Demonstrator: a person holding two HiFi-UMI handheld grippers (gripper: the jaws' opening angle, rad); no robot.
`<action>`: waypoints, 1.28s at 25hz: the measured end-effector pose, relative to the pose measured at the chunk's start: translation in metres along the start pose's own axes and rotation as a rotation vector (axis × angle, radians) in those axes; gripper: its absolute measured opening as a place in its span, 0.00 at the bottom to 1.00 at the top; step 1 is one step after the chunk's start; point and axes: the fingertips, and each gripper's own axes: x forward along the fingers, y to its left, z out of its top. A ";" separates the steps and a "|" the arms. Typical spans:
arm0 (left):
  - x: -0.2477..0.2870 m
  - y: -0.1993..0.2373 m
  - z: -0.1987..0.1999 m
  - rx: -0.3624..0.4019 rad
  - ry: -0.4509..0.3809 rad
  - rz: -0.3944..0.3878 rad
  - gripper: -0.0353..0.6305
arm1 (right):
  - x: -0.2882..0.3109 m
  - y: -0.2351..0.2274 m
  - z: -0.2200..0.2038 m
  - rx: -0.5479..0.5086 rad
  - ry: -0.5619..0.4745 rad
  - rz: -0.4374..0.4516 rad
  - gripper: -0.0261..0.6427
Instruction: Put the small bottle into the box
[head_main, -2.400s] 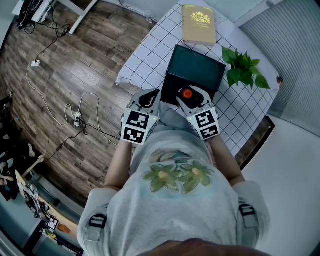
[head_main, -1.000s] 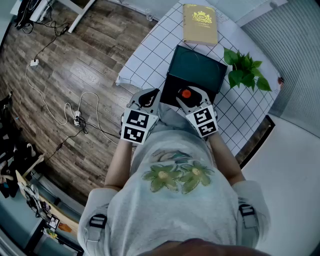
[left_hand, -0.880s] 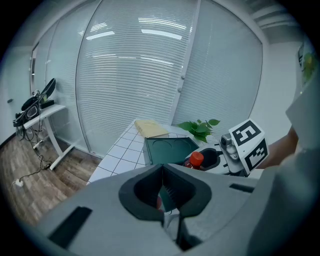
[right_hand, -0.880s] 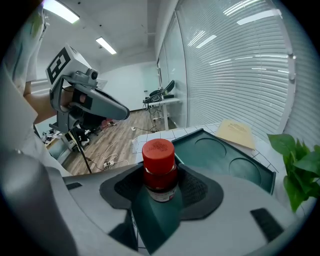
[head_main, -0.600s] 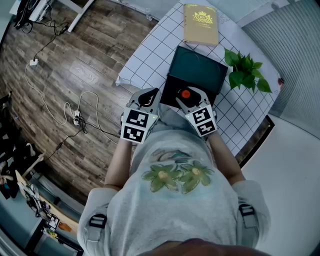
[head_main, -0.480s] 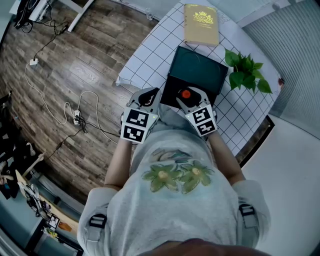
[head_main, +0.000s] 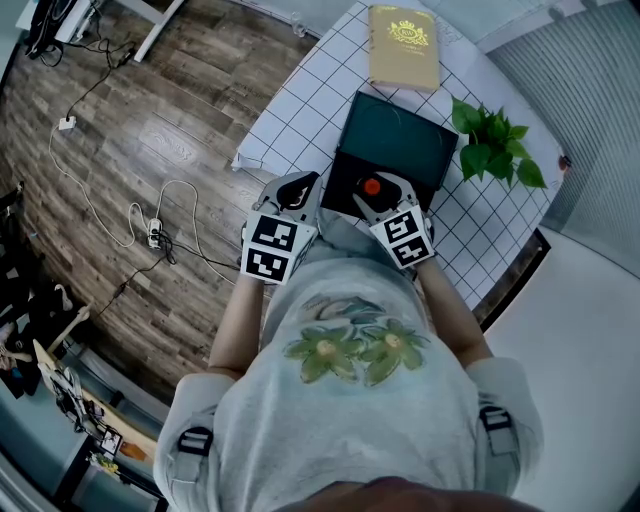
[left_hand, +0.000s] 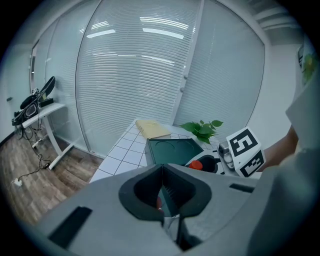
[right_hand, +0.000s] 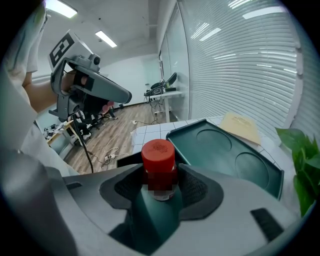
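Small bottle (right_hand: 158, 151): short and upright, with a round red cap that is flat on top; the body below the cap is pale and partly blurred.
Bottle and right gripper (right_hand: 160, 175): the jaws are clamped on the bottle's body, one ribbed pad on each side, and the red cap stands clear above them.
Bottle and box (head_main: 400, 135): in the head view the bottle is over the box's near edge, the side closest to the person; whether its base touches the box cannot be told.
Box: dark green and open, with two round hollows in the flat green part that lies beyond the bottle.
Left gripper (left_hand: 162, 186): jaws pressed together with nothing between them; it is held just off the box's near left corner, beside the right gripper and apart from it.
Booklet (head_main: 403, 47): yellow, lying flat just past the box's far edge.
Plant (head_main: 498, 150): green leaves by the box's right side.
Cloth (head_main: 300, 110): white with a dark grid, spread under the box.
Floor (head_main: 150, 130): wood planks with loose cables, well to the left of the box.
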 end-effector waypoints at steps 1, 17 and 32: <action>0.000 0.000 0.000 0.000 0.000 0.000 0.07 | 0.000 0.000 0.000 -0.001 0.002 0.001 0.36; 0.009 0.001 0.001 -0.011 0.012 -0.008 0.07 | 0.008 -0.004 -0.009 -0.003 0.023 0.013 0.36; 0.011 0.001 0.000 -0.015 0.016 -0.007 0.07 | 0.014 -0.004 -0.015 -0.026 0.029 0.011 0.36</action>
